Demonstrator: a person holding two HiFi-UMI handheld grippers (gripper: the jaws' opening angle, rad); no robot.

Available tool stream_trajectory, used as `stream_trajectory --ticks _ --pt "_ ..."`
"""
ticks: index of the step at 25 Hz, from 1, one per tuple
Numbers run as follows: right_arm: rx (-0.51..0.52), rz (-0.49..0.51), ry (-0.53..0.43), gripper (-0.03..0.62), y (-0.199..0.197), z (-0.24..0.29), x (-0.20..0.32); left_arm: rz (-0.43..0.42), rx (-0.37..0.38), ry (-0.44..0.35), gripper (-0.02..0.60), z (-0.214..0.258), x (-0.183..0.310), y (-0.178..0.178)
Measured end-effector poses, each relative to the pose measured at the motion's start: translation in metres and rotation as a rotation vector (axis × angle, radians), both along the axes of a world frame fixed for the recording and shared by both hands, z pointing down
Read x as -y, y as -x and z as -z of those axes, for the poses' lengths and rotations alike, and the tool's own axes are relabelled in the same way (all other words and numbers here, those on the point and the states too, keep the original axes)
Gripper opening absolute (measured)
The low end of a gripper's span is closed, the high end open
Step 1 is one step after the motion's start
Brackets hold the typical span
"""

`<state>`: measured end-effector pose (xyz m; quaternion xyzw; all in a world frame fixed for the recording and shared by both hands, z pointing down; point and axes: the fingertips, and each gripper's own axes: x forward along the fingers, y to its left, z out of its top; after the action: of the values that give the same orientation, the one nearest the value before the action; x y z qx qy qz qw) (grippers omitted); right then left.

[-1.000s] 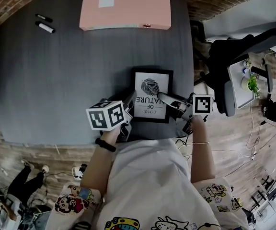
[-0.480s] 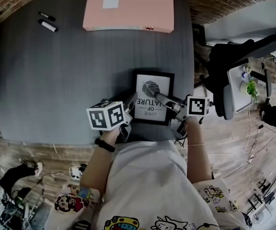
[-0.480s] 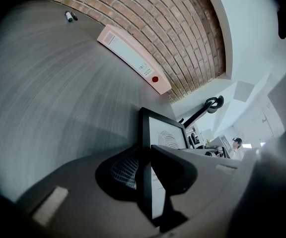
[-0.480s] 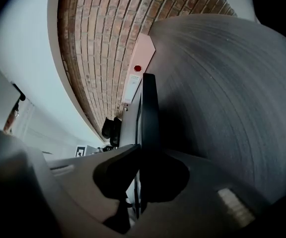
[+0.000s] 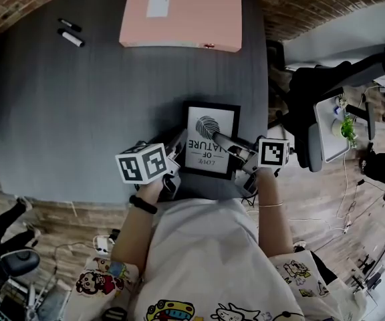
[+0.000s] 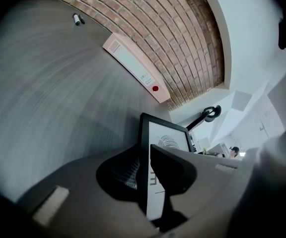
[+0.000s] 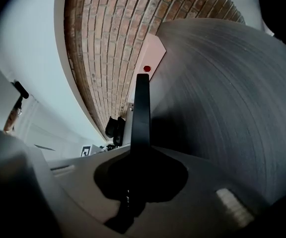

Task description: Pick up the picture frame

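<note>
The picture frame sits at the tabletop's near edge, right of middle, print up and upside down to the wearer: "LOVE OF NATURE" under a leaf.

The left gripper has its fingers clamped on the frame's left border. The right gripper is closing its fingers on the right border, which is seen edge-on between them and looks already pinched.

The grasp seems all but made; the lift is left, and I cannot tell whether the frame has cleared the surface.

A pink folder lies at the far edge, its white label unreadable. Two markers lie by the far left corner.
</note>
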<state>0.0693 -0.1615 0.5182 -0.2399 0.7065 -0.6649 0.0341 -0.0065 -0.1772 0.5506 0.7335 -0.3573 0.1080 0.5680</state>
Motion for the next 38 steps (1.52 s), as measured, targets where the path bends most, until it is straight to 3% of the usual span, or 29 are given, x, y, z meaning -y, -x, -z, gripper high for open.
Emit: stream_trajectory --ticks 5,10,17,23,29,33,38 --pt "-0.039 0.025 -0.034 0.012 0.001 0.006 -0.001 0.066 -0.026 -0.053 0.083 0.021 0.008 0.014" --pt "-0.002 0.026 -0.087 0.014 0.01 0.029 0.005 0.085 -0.074 -0.073 0.083 0.034 0.005 0.017" --pt "-0.016 0.013 -0.141 0.014 0.007 0.05 0.007 0.106 -0.08 -0.171 0.083 0.067 0.008 0.023" --pt "-0.033 0.002 -0.217 0.014 0.004 0.074 0.008 0.119 -0.058 -0.256 0.081 0.093 0.007 0.033" --pt "-0.167 0.026 -0.361 0.012 -0.009 0.103 0.009 0.124 -0.017 -0.381 0.08 0.131 0.008 0.039" --pt "-0.204 0.028 -0.444 0.014 -0.013 0.126 0.011 0.116 0.004 -0.446 0.078 0.153 0.007 0.037" --pt "-0.28 0.017 -0.548 0.014 -0.02 0.155 0.013 0.081 0.094 -0.541 0.077 0.174 0.006 0.037"
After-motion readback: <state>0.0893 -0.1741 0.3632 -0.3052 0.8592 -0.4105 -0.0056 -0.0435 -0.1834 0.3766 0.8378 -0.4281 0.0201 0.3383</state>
